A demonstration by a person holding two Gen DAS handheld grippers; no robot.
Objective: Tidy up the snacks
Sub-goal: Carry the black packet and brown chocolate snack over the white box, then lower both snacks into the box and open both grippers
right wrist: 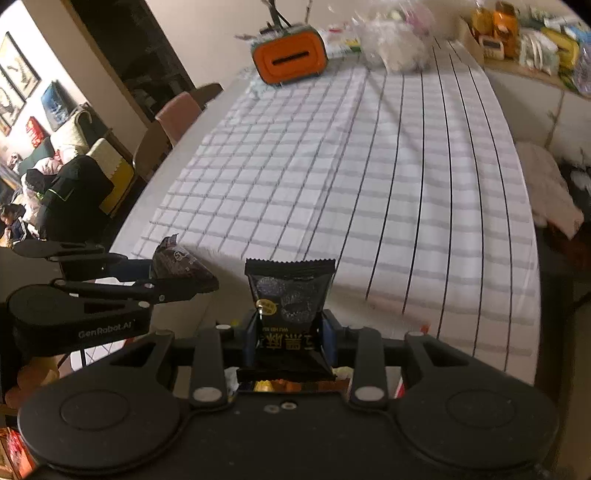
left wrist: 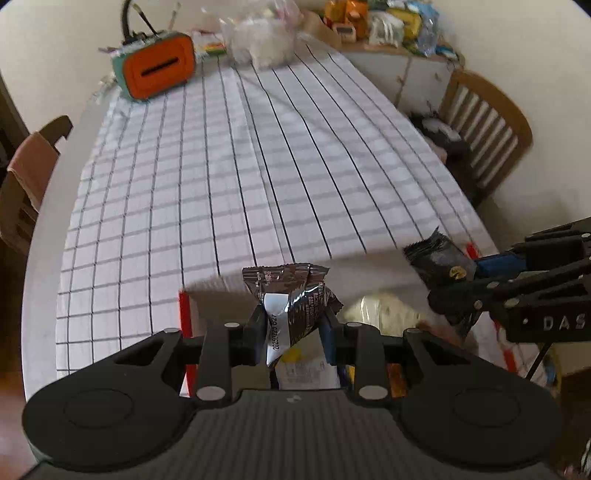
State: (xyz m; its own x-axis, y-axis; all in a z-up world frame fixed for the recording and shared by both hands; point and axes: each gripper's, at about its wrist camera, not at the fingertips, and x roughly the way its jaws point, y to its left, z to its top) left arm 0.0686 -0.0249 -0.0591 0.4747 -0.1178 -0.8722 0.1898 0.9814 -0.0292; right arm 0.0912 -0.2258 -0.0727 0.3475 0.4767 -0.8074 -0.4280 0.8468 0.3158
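Observation:
My left gripper [left wrist: 293, 326] is shut on a brown and silver snack packet [left wrist: 295, 295], held upright over the near edge of the table. The same packet [right wrist: 177, 260] shows at the left in the right wrist view, in the left gripper [right wrist: 177, 277]. My right gripper [right wrist: 290, 328] is shut on a black snack packet [right wrist: 290, 291] with a serrated top edge. In the left wrist view that black packet [left wrist: 439, 258] and the right gripper [left wrist: 456, 282] are at the right. Both grippers hang side by side above a red-edged box of snacks [left wrist: 184, 325].
A checked tablecloth [left wrist: 240, 166] covers the long table. At its far end stand an orange box with a slot [left wrist: 159, 70] and clear plastic bags [left wrist: 262, 40]. A sideboard with many snack packs [left wrist: 399, 26] is at the back right. Wooden chairs [left wrist: 487, 122] flank the table.

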